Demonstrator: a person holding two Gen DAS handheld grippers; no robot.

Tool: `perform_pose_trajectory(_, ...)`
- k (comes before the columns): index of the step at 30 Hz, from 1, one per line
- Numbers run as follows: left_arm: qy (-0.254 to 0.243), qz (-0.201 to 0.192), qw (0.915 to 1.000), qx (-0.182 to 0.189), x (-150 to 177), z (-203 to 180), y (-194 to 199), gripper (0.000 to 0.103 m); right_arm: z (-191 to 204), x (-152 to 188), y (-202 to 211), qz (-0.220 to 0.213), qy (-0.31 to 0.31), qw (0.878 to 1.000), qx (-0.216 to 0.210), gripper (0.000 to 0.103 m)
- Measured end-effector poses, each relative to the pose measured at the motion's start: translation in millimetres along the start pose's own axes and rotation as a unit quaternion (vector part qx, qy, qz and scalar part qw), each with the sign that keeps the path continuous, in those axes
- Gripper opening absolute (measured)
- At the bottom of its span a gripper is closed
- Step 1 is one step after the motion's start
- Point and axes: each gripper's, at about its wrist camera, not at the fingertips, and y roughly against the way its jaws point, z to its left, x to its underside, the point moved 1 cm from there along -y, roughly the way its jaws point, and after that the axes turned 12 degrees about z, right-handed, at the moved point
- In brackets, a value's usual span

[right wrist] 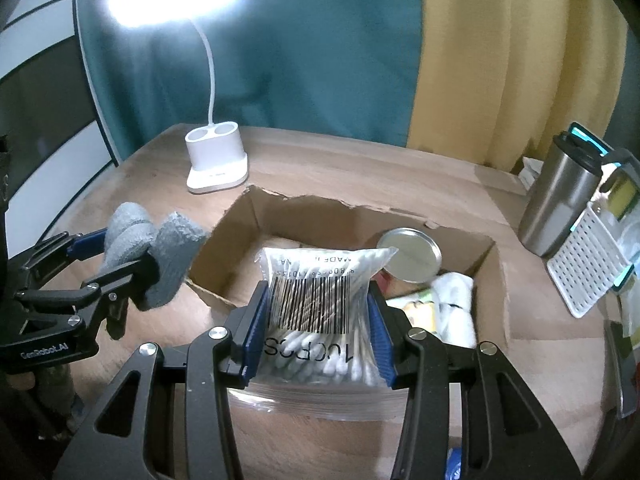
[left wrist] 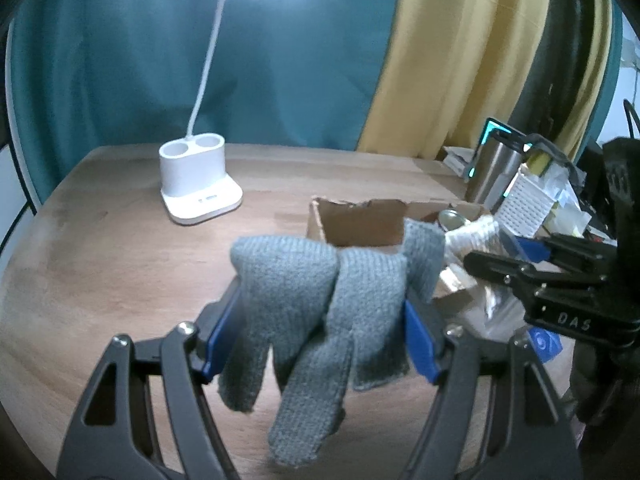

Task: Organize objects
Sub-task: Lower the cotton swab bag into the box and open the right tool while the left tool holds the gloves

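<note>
Cardboard box (right wrist: 256, 216), open-topped with a torn far rim, on the wooden table (left wrist: 120, 248) right of centre; contents: a round metal lid (right wrist: 410, 254) leaning against the far right side, a white cloth bundle (right wrist: 456, 304) at the right wall, and a yellow-printed packet beside it, partly hidden. Bag of cotton swabs (right wrist: 316, 300), clear plastic with a black barcode and printing, clamped between the blue pads of the right gripper (right wrist: 316, 332) and held over the near edge of the box. Grey knitted glove (left wrist: 320, 308), soft and bunched, fingers hanging down, clenched in the left gripper (left wrist: 316, 340) above bare table, just left of the box's left wall. White desk lamp (left wrist: 198, 184), lit, with two round wells in its base, stands at the far left; open wood lies between it and the box. At the far right a steel tumbler (right wrist: 560, 200) and a white perforated basket (right wrist: 588, 264) crowd the table edge. A teal and yellow curtain (left wrist: 300, 60) closes the far side.
</note>
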Motion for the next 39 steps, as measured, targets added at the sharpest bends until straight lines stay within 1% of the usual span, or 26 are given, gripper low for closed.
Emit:
perform_pose_trajectory(12, 0.003, -0.002, 1.0000, 0.003, -11, 20, -3, 0.072, 16, -23, -18, 0.008, 0.008, 1.000, -0.004, 0.048)
perform_pose_trajectory(26, 0.018, 0.011, 0.9998, -0.006, -12, 38, -17, 0.072, 26, -44, -38, 0.017, 0.007, 1.000, -0.002, 0.048)
perform_pose_trajectory(39, 0.025, 0.019, 0.9995, -0.006, -17, 46, -24, 0.072, 27, -44, -70, 0.059, -0.020, 0.998, 0.001, 0.049)
